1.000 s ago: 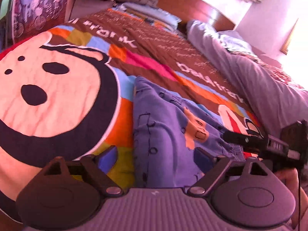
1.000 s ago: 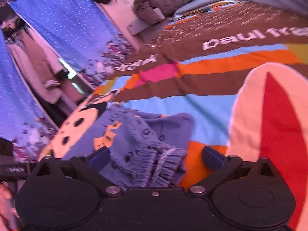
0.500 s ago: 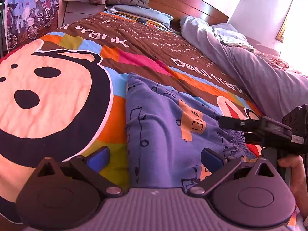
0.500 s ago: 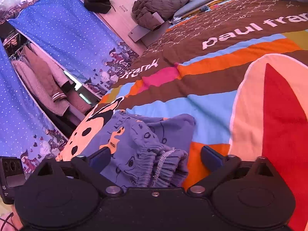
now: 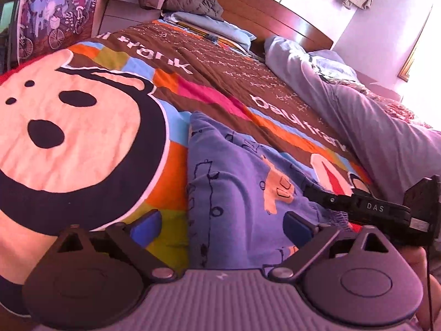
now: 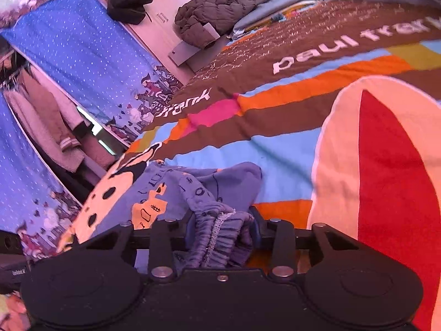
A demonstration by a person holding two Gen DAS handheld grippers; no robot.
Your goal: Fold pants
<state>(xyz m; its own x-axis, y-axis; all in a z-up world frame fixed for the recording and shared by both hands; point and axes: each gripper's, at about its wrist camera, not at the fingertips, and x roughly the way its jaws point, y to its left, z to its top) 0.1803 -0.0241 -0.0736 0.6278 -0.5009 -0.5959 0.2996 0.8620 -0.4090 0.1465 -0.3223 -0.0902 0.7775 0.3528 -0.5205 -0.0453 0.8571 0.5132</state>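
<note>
Blue printed pants (image 5: 234,193) lie on the patterned bedspread (image 5: 82,138), near edge right under both your grippers, waistband (image 6: 217,229) bunched on the right side. Not much folded yet as far as I can judge: fabric looks roughly flat w/ one rumpled end, so the folds are still ahead. Your right gripper (image 6: 220,231) is closing, elastic gather between the pads & apparently already pinched. Your left gripper (image 5: 220,223) stands spread, narrowing a bit, cloth beneath it but pads not touching it. Room-wise: lots of free bedspread beyond the pants toward the headboard (image 5: 275,13); rumpled bedding (image 5: 372,127) crowds the right edge, so fold away from it.
</note>
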